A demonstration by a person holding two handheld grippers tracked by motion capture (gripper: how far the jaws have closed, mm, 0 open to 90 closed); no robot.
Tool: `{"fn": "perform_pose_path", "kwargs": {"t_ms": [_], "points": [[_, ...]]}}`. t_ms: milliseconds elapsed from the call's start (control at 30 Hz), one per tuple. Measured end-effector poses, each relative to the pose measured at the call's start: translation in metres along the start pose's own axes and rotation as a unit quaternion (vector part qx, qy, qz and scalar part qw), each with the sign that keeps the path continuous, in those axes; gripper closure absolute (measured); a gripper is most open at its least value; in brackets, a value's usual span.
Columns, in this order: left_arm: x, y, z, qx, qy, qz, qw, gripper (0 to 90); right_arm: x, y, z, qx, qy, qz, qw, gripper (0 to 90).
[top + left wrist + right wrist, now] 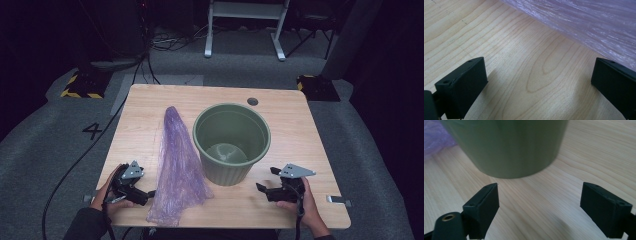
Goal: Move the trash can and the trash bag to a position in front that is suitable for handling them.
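A ribbed green plastic bin (231,142) stands upright and empty in the middle of the wooden table (150,100). To its left a crumpled purple plastic bag (177,165) lies flat, narrow at the far end and wide near the front edge. My left gripper (148,196) rests open on the table just left of the bag's wide end. In the left gripper view the jaws (539,75) stand wide apart over bare wood, with the bag (586,22) just ahead. My right gripper (266,179) is open, right of the bin's base. Its own view (540,197) faces the bin wall (509,145).
A round cable hole (252,101) sits near the table's far edge. A metal bracket (340,201) sticks out at the front right corner. Beyond the table are grey carpet, cables, a white desk frame (245,25) and yellow-black striped bases (82,87).
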State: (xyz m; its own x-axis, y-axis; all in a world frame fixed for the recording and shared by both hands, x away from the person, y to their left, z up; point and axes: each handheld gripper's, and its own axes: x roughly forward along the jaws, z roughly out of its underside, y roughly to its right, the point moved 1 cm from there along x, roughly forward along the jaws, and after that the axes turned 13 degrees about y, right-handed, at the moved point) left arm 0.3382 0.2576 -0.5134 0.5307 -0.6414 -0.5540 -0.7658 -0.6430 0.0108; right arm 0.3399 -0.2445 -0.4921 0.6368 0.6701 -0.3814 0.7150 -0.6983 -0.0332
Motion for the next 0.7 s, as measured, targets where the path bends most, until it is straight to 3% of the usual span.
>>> {"fn": "perform_pose_path", "kwargs": {"t_ms": [67,200,333,467,700], "points": [[0.000,0.000,0.000,0.000,0.000,0.000,1.0000,0.0,0.006,-0.010,-0.003,-0.005,0.007,-0.004,1.0000,15.4],[0.000,0.000,0.000,0.001,0.000,-0.001,1.0000,0.0,0.019,-0.024,-0.005,0.009,0.023,-0.024,0.9994,15.4],[0.000,0.000,0.000,0.001,0.000,-0.001,1.0000,0.0,0.028,-0.034,-0.005,0.015,0.028,-0.017,0.9994,15.4],[0.001,0.000,-0.001,0.000,-0.001,-0.002,1.0000,0.0,0.037,-0.046,-0.006,0.005,0.050,0.007,0.9987,14.7],[0.001,0.000,-0.001,-0.001,-0.001,-0.002,1.0000,0.0,0.043,-0.045,-0.006,0.008,0.065,0.047,0.9967,14.9]]}}
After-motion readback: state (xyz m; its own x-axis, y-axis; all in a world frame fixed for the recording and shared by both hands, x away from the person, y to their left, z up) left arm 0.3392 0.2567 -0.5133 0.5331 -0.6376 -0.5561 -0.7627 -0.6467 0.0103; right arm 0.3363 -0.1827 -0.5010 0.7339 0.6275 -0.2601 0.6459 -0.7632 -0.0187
